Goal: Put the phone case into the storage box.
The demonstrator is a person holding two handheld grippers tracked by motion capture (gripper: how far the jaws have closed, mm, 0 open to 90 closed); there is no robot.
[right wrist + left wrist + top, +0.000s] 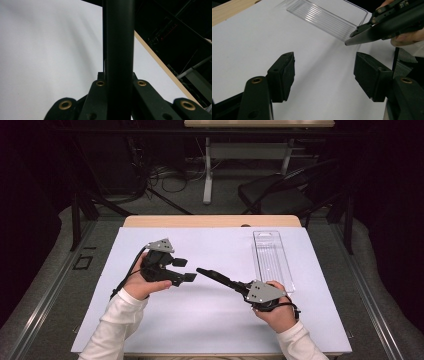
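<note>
— Between the two hands, what does the right gripper [202,270] clamp?
— A long black tool [220,279], jaws shut on it, tip aimed at the left gripper [184,269], whose half-spread jaws hold nothing, likely waiting to take it.
— And the clear tray [272,260]?
— Empty, just beyond.

Wooden table [150,221] under a white sheet [210,320] — on it, a clear plastic tray [272,260].

Bright white table — dark, dim surroundings
</note>
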